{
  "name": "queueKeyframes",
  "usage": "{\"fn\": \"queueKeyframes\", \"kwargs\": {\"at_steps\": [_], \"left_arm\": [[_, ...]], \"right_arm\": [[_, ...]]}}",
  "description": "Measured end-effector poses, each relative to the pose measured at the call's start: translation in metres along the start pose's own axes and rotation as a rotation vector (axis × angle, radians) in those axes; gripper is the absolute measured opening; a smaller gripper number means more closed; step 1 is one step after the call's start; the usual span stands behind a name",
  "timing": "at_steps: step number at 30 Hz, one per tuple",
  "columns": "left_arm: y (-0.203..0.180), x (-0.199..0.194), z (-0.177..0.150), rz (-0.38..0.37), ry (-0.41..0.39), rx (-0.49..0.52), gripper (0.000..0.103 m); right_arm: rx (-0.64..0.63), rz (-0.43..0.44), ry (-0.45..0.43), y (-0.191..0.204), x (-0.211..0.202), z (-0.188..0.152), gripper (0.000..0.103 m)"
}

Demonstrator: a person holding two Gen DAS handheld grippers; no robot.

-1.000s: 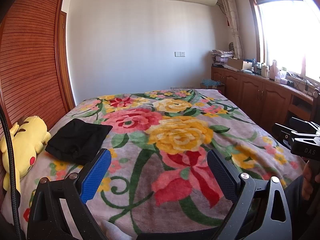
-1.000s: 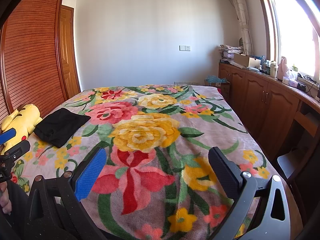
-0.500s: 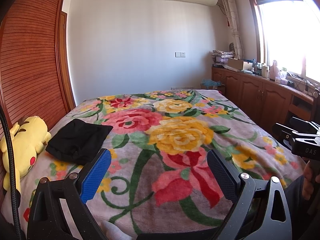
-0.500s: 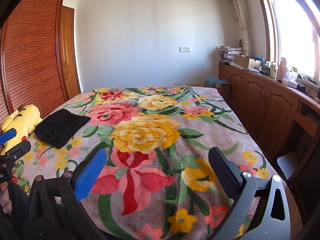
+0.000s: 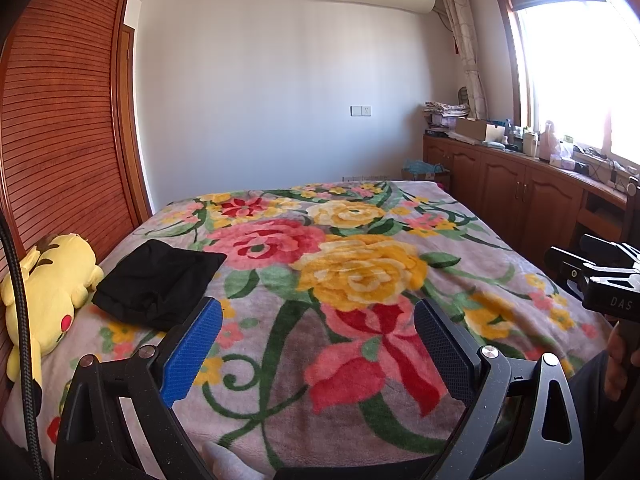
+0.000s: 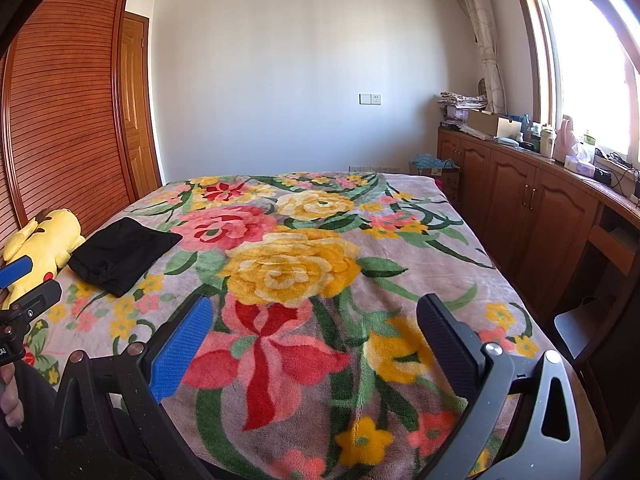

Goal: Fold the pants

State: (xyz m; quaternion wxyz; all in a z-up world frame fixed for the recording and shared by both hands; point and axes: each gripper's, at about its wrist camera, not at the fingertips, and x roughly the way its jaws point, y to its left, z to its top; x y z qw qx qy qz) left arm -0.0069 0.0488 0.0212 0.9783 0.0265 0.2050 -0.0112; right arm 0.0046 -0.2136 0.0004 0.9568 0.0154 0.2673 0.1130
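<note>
The black pants [image 5: 160, 282] lie folded in a compact pile on the left side of the floral bed blanket [image 5: 360, 272]; they also show in the right wrist view [image 6: 120, 254]. My left gripper [image 5: 318, 340] is open and empty, held above the near edge of the bed, to the right of and nearer than the pants. My right gripper [image 6: 314, 338] is open and empty over the near middle of the bed, well to the right of the pants. Neither gripper touches the pants.
A yellow plush toy [image 5: 48, 292] lies against the wooden slatted wall [image 5: 60, 140] at the left, beside the pants. Wooden cabinets [image 6: 528, 208] with clutter on top run along the right under the window. A dark chair [image 6: 584, 328] stands at the right of the bed.
</note>
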Motion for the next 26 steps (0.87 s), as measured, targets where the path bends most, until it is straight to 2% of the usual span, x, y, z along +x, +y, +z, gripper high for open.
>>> {"fn": "queueKeyframes", "kwargs": {"at_steps": [26], "left_arm": [[0.0016, 0.0007, -0.0011, -0.002, -0.003, -0.004, 0.097]], "right_arm": [[-0.001, 0.001, 0.000, -0.0007, 0.0003, -0.0005, 0.102]]}}
